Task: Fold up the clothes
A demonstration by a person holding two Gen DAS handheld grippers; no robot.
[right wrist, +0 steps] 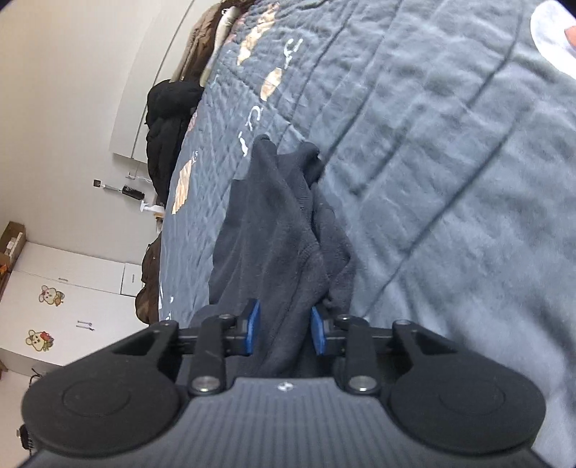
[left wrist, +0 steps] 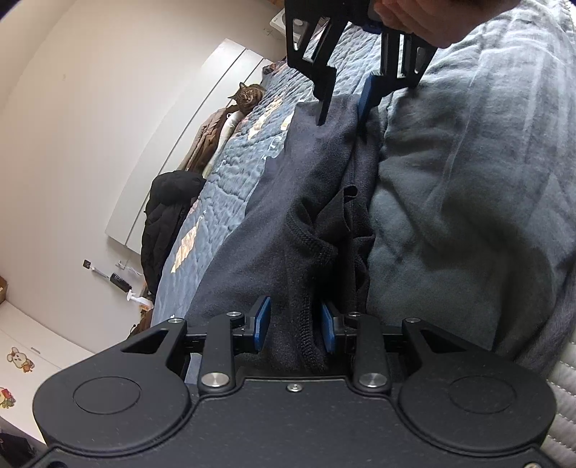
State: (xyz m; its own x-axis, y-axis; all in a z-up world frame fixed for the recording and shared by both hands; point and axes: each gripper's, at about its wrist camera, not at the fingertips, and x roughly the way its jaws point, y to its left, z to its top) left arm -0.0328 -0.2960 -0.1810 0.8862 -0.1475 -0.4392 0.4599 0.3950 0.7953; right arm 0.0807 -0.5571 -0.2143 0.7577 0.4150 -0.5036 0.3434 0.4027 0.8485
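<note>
In the left wrist view, a dark navy sweatshirt [left wrist: 288, 223] is seen stretched over a grey blanket [left wrist: 468, 180] on the quilted bedspread [left wrist: 230, 180]. The left gripper [left wrist: 295, 329] is clamped on a ribbed fold of it. Farther off, the right gripper [left wrist: 342, 108] is held by a hand [left wrist: 414, 18], a tabby cat [left wrist: 246, 95] behind.

In the right wrist view, the right gripper [right wrist: 284, 329] is clamped on bunched sweatshirt [right wrist: 273, 223] fabric.
</note>
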